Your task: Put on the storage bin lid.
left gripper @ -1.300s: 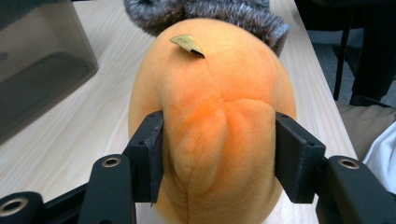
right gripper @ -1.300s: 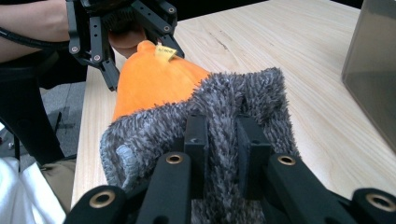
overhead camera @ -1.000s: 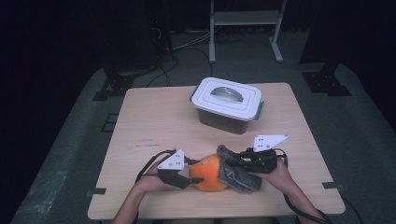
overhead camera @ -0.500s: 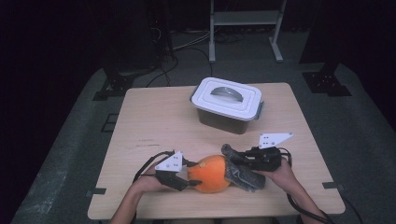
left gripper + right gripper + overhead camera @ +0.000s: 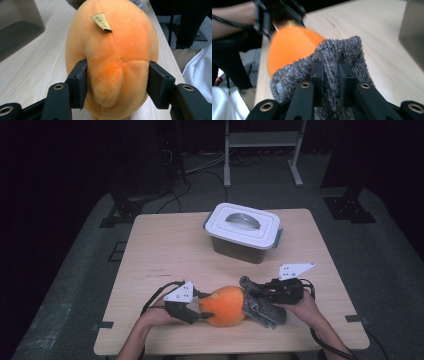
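An orange plush toy point(image 5: 225, 306) lies near the table's front edge, with a small paper tag on its back point(image 5: 101, 21). My left gripper point(image 5: 202, 312) holds its left end, and both pads press into the plush point(image 5: 112, 50) on either side of a small stub. A grey fuzzy cloth point(image 5: 262, 309) wraps the toy's right end. My right gripper point(image 5: 255, 297) is shut on a fold of that cloth point(image 5: 342, 50), its jaws point(image 5: 330, 75) nearly together. Behind the cloth the orange plush point(image 5: 287, 47) shows blurred, and the left gripper point(image 5: 274, 15) is beyond it.
A grey plastic box with a white clip-on lid and handle point(image 5: 245, 227) stands at the back middle of the wooden table point(image 5: 165, 245); its dark wall point(image 5: 15, 25) is seen in the left gripper view. Cables trail from both grippers. Dark floor and a metal stand lie beyond.
The right gripper has drawn the grey cloth slightly to the right. The left gripper and the plush have stayed where they were.
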`<act>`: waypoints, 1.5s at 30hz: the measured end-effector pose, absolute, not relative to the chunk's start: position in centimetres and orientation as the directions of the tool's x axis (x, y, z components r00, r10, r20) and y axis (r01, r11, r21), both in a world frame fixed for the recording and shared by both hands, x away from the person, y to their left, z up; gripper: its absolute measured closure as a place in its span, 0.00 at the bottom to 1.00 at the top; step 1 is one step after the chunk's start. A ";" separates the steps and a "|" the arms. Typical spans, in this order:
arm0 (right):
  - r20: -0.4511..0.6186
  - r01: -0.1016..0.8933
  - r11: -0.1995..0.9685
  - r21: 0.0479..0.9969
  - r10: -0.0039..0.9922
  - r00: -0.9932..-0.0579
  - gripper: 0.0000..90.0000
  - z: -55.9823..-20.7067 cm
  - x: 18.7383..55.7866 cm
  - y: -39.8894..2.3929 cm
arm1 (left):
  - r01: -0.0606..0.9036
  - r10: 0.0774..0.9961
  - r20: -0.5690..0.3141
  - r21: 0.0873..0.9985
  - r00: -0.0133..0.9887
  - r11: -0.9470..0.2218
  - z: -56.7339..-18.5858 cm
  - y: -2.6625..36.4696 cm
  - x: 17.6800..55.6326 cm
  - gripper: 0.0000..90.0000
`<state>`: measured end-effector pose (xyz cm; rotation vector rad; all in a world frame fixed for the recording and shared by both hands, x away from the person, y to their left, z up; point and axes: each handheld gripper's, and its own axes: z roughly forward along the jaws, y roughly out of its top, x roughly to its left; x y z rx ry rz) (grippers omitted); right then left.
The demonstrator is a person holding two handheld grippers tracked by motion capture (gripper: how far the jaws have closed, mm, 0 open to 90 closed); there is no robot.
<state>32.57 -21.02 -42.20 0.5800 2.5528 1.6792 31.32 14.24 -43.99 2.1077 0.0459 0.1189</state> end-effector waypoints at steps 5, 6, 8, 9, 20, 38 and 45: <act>0.156 0.252 0.341 0.906 0.284 -0.946 0.85 -41.4 32.1 -19.8 | -0.023 0.079 0.074 0.855 0.994 -0.518 -43.9 14.1 31.3 0.46; 0.150 0.250 0.363 0.897 0.282 -0.948 0.85 -41.8 32.1 -19.4 | -0.022 0.081 0.074 0.858 0.994 -0.513 -43.9 14.1 31.3 0.46; 0.168 0.267 0.358 0.895 0.284 -0.944 0.85 -42.1 32.3 -19.6 | -0.017 0.084 0.069 0.860 0.994 -0.510 -43.9 14.2 31.3 0.46; 0.171 0.272 0.361 0.892 0.289 -0.942 0.85 -42.2 32.4 -19.7 | -0.018 0.085 0.072 0.859 0.994 -0.511 -43.8 14.2 31.4 0.46; 0.138 0.230 0.311 0.922 0.291 -0.947 0.85 -40.5 32.1 -19.8 | -0.033 0.106 0.097 0.872 0.990 -0.488 -42.8 13.6 31.3 0.50; 0.064 0.159 0.362 0.919 0.259 -0.964 0.85 -38.9 31.5 -17.6 | -0.040 0.120 0.101 0.901 0.988 -0.432 -40.9 13.6 31.1 0.53; 0.062 0.169 0.428 0.888 0.253 -0.966 0.85 -40.2 31.9 -16.8 | -0.017 0.124 0.083 0.888 0.989 -0.460 -41.8 13.3 31.2 0.50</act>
